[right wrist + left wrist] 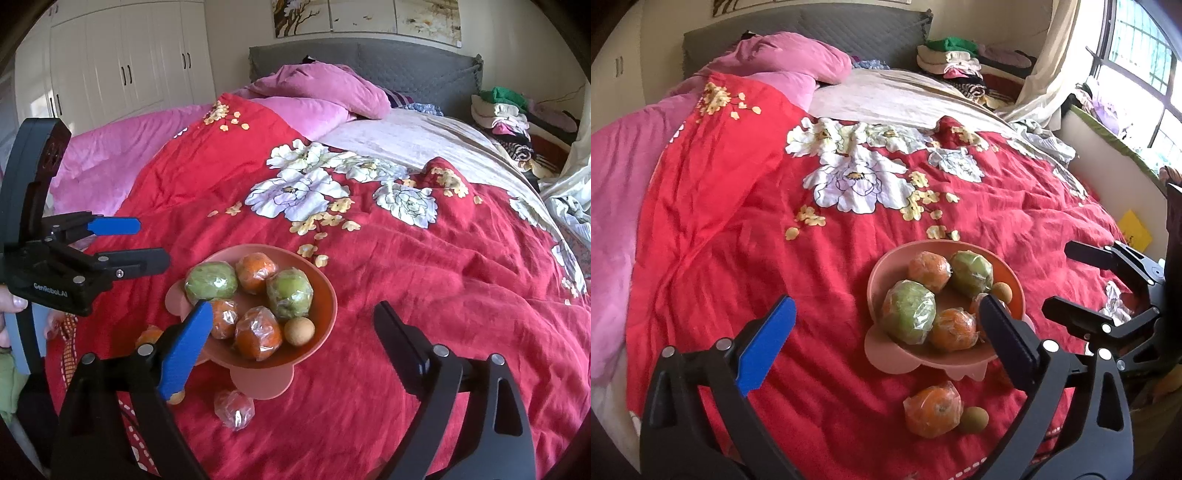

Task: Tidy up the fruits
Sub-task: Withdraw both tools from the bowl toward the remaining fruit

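Both tools are empty. The left gripper (886, 332) stands with its jaws spread wide, nothing between them; the right gripper (295, 343) is likewise wide apart and holds nothing. No earlier view is given, so only this state is reported.

Nearest the front edge of the bed, on the red quilt (738, 258), lie the pieces not yet sorted: a wrapped orange (932, 411) in crinkled clear film, with a small round tan fruit (974, 420) touching its side. In the right wrist view the wrapped orange shows just in front of the bowl's foot.

Just beyond stands the pink bowl (882, 273), smooth matte plastic, on a scalloped, petal-shaped base. It holds three oranges, two larger green fruits (908, 316) and one small tan fruit, all but the tan one in glossy, wrinkled film.

Judgement: the task is well advanced, and the step in hand appears to be the gap between a release and the next pick. The next move calls for lowering one gripper over a loose piece near the front edge and closing gently. The film is likely slippery and the quilt soft and creased, so a round fruit may roll.

Farther off, the quilt carries large white printed flowers; a pink plush blanket (317, 88) is heaped toward the grey quilted headboard (406, 62), with folded clothes at the far right corner.
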